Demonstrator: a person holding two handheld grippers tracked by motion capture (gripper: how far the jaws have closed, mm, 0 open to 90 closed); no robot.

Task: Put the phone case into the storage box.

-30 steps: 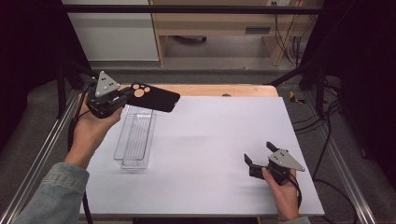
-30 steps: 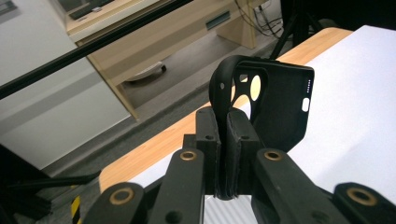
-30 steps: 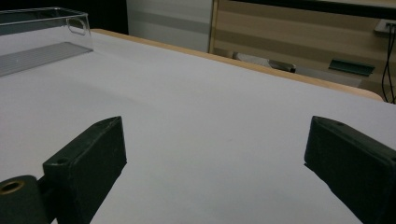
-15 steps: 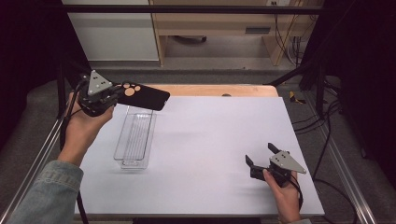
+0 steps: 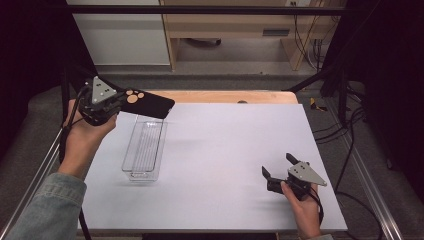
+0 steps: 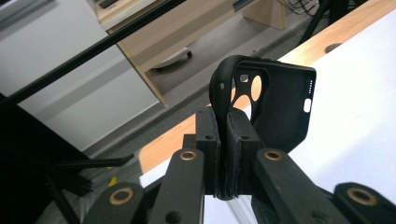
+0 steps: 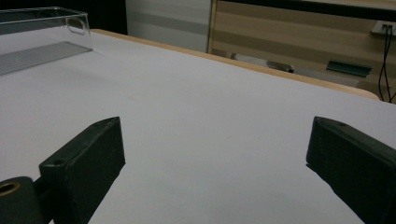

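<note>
A black phone case [image 5: 147, 104] with round camera cut-outs hangs in the air above the far end of a clear plastic tray [image 5: 145, 148]. My left gripper [image 5: 119, 104] is shut on the case's edge, held up at the table's far left. In the left gripper view the case [image 6: 275, 107] stands upright, its rim pinched between the jaws, and my left gripper [image 6: 223, 135] is closed tight on it. My right gripper [image 5: 277, 168] rests low near the front right of the white table [image 5: 235, 150], open with nothing between its fingers [image 7: 84, 163].
The clear tray [image 7: 42, 35] lies lengthwise on the left half of the table. A wooden strip [image 5: 225, 96] borders the far edge. Metal frame rails [image 5: 365, 175] run along both sides, and cables hang at the far right.
My left gripper has carried the phone case left and slightly away, raising it over the tray's far end. The right gripper has stayed in place.
</note>
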